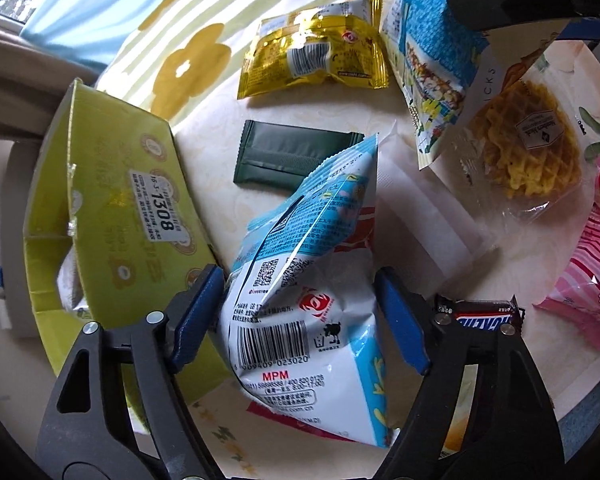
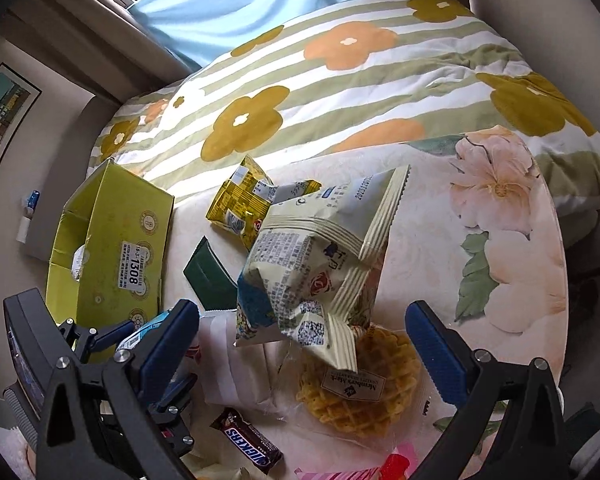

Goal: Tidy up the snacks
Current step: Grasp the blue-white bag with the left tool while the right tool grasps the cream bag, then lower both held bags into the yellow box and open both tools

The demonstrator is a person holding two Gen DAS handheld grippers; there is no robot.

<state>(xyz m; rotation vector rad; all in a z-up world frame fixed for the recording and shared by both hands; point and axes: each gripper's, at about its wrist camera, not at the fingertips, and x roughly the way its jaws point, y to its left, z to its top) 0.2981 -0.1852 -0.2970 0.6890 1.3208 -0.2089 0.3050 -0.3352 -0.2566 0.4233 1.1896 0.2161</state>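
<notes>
Early days: the box (image 1: 112, 216) holds almost nothing. Beside it, the left gripper (image 1: 300, 316) pinches a blue bag (image 1: 304, 280); the right gripper (image 2: 300, 340) gapes around a pale bag (image 2: 316, 264). Other snacks lie scattered nearby.

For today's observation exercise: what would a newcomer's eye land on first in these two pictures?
Probably the puffy blue-and-white snack bag filling the space between the left gripper's blue pads. Next, the open yellow-green cardboard box at the round table's left edge, and the pale striped snack packet ahead of the open right gripper, over a wrapped golden waffle.
</notes>
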